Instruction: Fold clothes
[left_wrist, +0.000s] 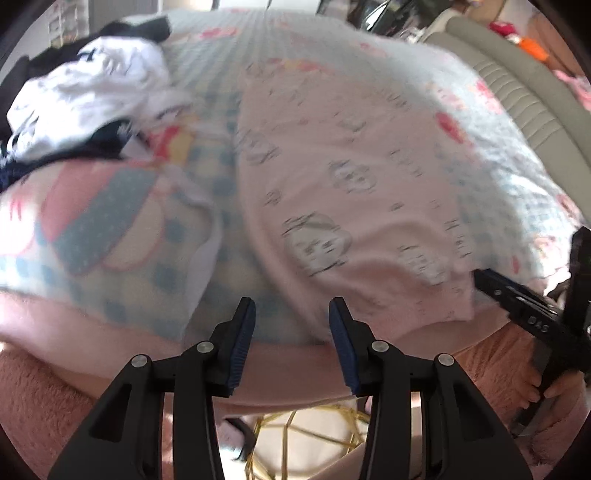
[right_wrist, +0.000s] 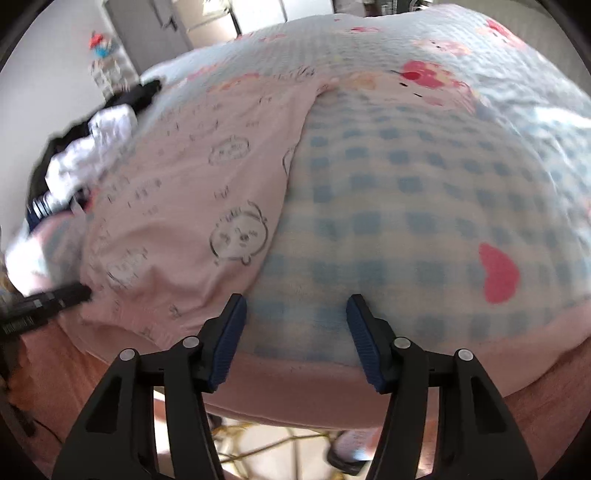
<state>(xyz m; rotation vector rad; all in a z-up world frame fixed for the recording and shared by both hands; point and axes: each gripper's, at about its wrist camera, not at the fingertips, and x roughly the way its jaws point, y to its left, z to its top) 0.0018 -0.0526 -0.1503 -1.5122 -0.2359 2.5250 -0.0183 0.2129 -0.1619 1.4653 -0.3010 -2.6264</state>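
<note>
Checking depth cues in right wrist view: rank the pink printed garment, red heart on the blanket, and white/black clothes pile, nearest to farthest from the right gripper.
From the right gripper:
1. Pink printed garment, just left of the left finger.
2. Red heart, to the right on the checked blanket.
3. Clothes pile, far left, up the bed.

Home bedroom: bed with checked cartoon blanket (right_wrist: 424, 206), heaped laundry (left_wrist: 85, 96).

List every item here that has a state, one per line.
left gripper: open, empty, at the bed's near edge
right gripper: open, empty, over the checked blanket
pink printed garment: spread flat on the bed, unfolded
pile of white and dark clothes: crumpled, unfolded
</note>
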